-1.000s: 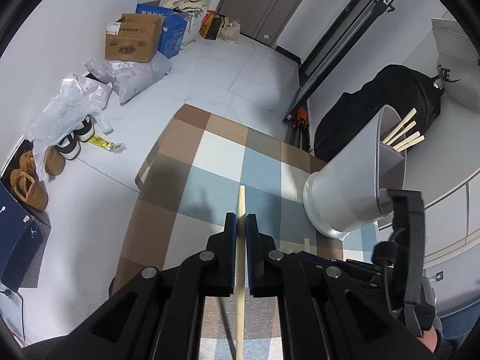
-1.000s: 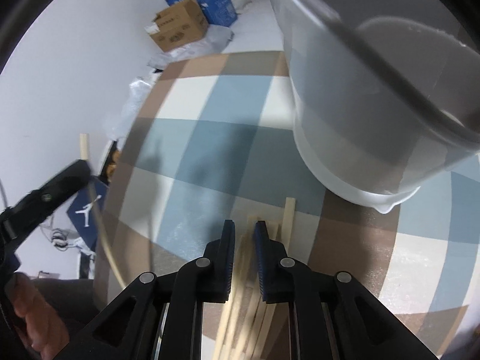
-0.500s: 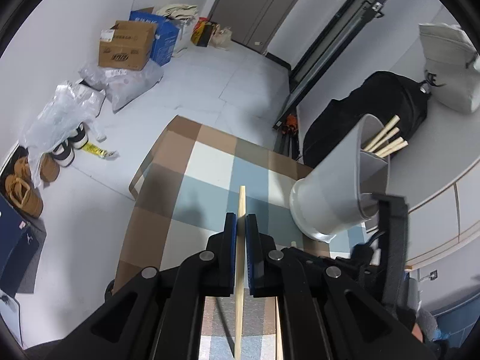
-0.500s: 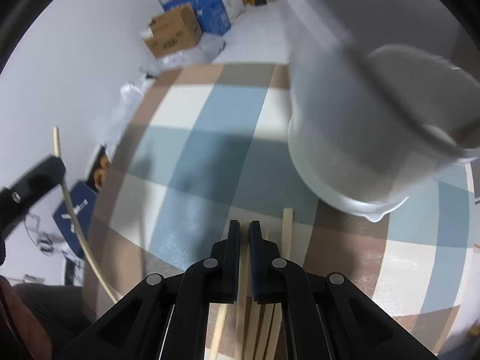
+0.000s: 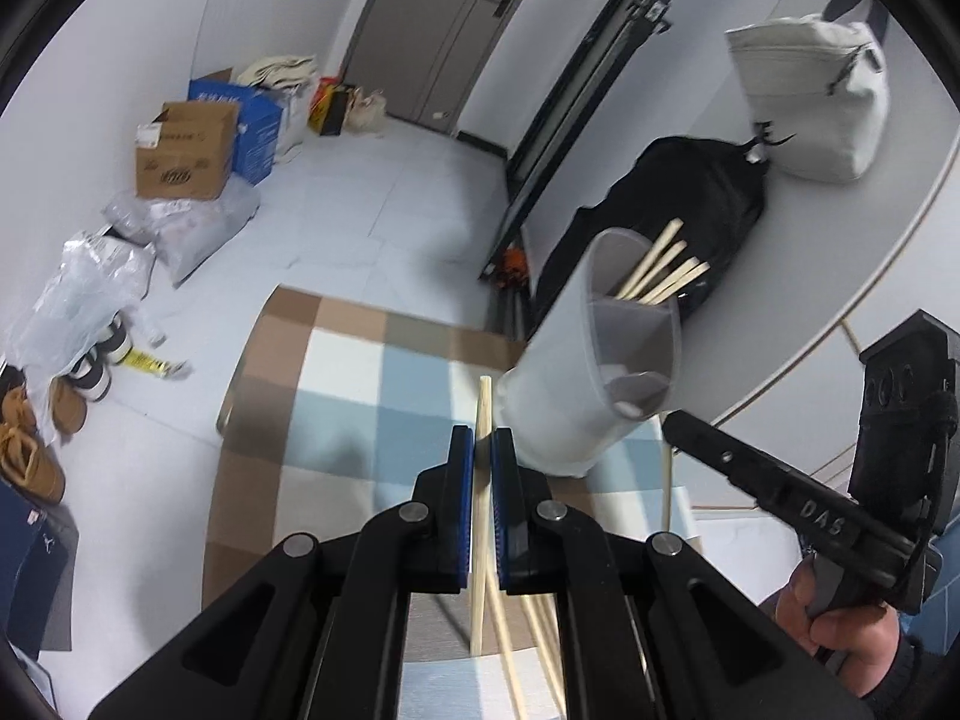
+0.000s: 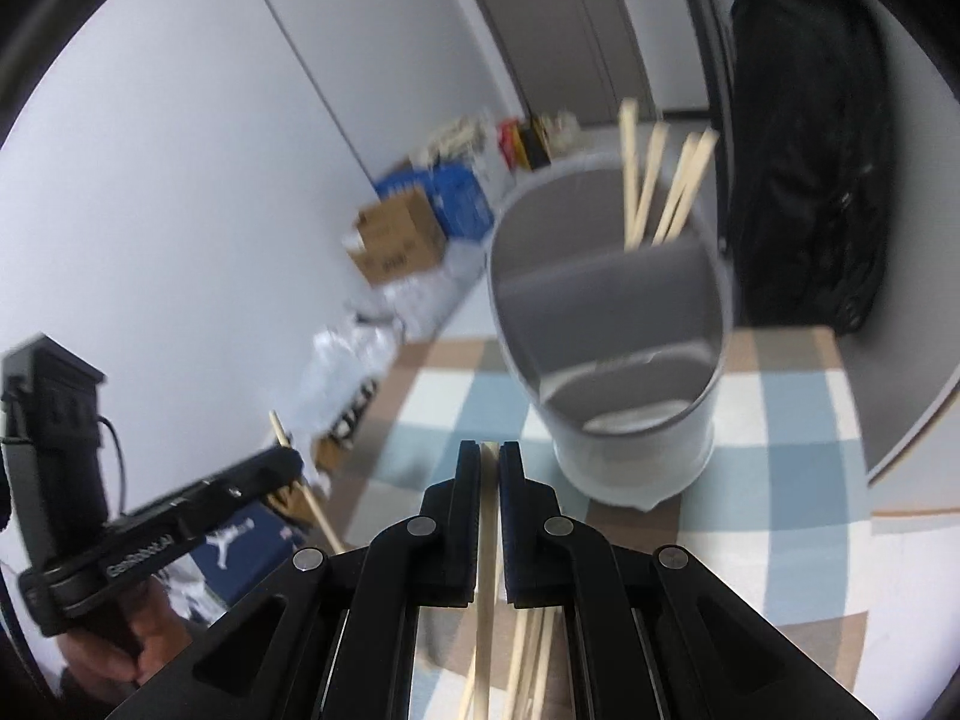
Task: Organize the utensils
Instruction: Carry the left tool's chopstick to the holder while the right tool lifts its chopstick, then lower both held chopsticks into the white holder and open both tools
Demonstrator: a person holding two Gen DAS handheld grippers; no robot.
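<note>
My left gripper (image 5: 483, 438) is shut on a wooden chopstick (image 5: 481, 402), held above the checked tablecloth (image 5: 360, 396). Just to its right stands a grey divided utensil holder (image 5: 600, 372) with several chopsticks (image 5: 660, 270) in its far compartment. My right gripper (image 6: 489, 450) is shut on another chopstick (image 6: 487, 540), raised in front of the holder (image 6: 612, 360), whose near compartment looks empty. Loose chopsticks (image 6: 531, 654) lie on the cloth below it. Each gripper also shows in the other's view: the right gripper (image 5: 672, 420) and the left gripper (image 6: 291, 459).
A black backpack (image 5: 672, 210) leans behind the holder, and a grey bag (image 5: 810, 96) sits on a curved white counter (image 5: 840, 252). Cardboard boxes (image 5: 180, 150), plastic bags (image 5: 90, 288) and shoes (image 5: 30, 444) lie on the floor to the left of the table.
My right gripper has shut on a chopstick from the pile and lifted it, so the holder's rim now shows from above. My left gripper has risen a little with its chopstick.
</note>
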